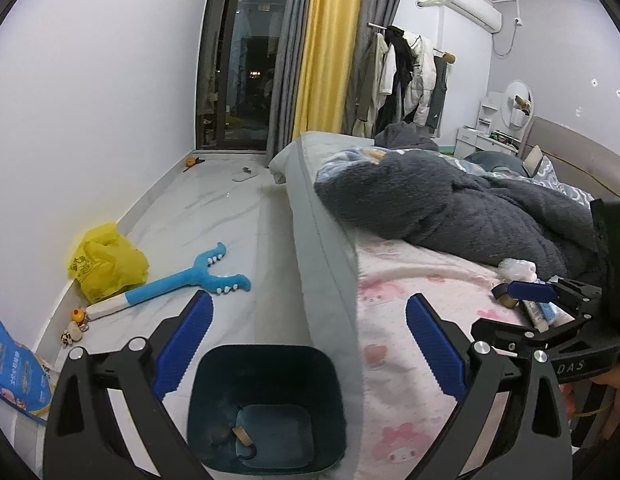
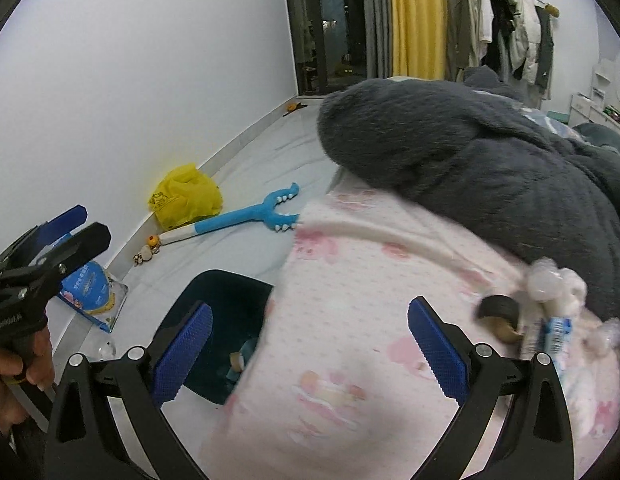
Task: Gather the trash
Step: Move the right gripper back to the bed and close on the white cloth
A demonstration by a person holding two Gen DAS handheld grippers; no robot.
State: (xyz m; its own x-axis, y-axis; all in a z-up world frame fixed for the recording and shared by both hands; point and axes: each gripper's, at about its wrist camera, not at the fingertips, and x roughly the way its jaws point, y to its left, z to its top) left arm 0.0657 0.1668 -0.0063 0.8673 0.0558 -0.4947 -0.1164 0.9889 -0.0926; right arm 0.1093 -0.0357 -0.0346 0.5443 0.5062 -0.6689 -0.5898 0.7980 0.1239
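Okay, your right tool [image 2: 310, 348] hangs wide apart over the pink sheet [image 2: 349, 280], the left tool [image 1: 308, 346] just as spread above the dark bin [image 1: 266, 412]. Trash pile [image 2: 549, 312] sits at the blanket's [image 2: 489, 160] edge; swing right, straddle the tape roll [image 2: 499, 316] squarely before squeezing.

I see a bedroom with pale lilac walls [image 1: 90, 92] and a light marble-look floor [image 1: 230, 224]. A dark glass door [image 1: 246, 64] shows night outside, flanked by grey and yellow curtains [image 1: 329, 40]. A bed [image 1: 409, 280] in pink printed sheets fills my right, under a grey fleece blanket [image 1: 469, 208]. Clothes hang on a rail [image 1: 405, 76] beneath an air conditioner [image 1: 465, 8]
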